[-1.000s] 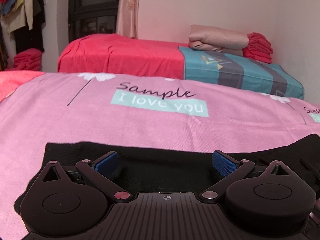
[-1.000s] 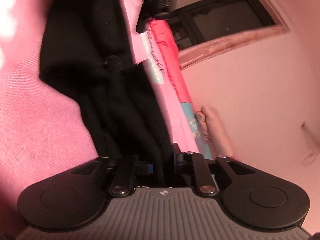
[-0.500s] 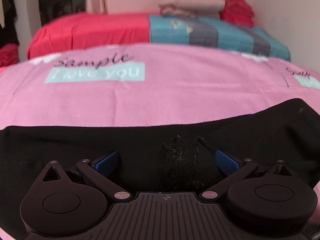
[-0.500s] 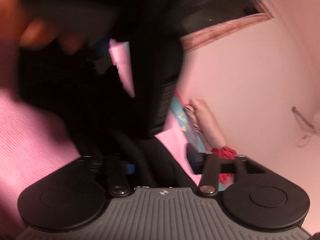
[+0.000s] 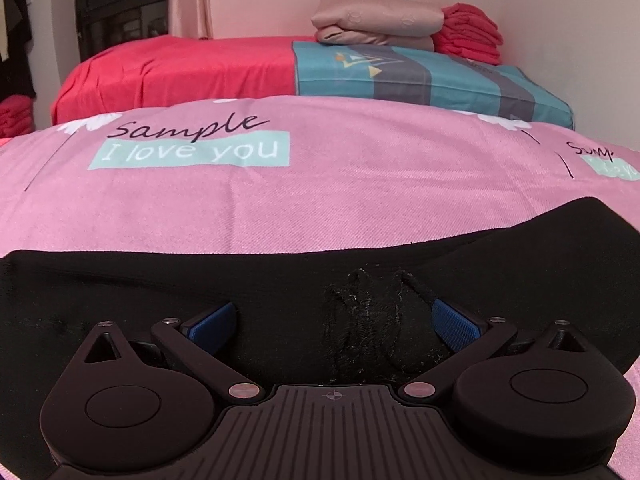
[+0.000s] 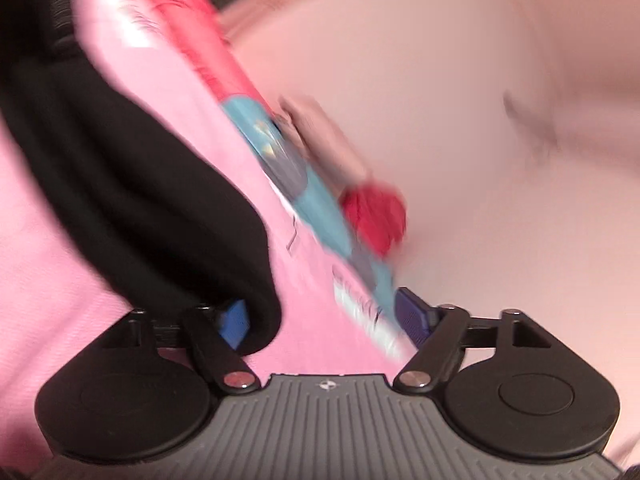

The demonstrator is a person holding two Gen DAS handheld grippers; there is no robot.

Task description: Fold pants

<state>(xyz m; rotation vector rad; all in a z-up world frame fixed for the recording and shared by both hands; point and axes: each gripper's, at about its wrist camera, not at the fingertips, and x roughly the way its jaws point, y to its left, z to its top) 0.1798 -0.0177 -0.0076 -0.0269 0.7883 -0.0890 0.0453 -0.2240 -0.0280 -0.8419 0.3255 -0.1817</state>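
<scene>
Black pants (image 5: pixel 160 280) lie flat across pink bedspread (image 5: pixel 320 192), a lint-flecked bunch between the left gripper (image 5: pixel 334 320) fingers, spread wide, gripping nothing. Right gripper (image 6: pixel 326 316) likewise wide apart; pants edge drapes over its left finger. Beyond: second bed (image 5: pixel 180 68), folded blankets (image 5: pixel 376 24). Right view blurred.
</scene>
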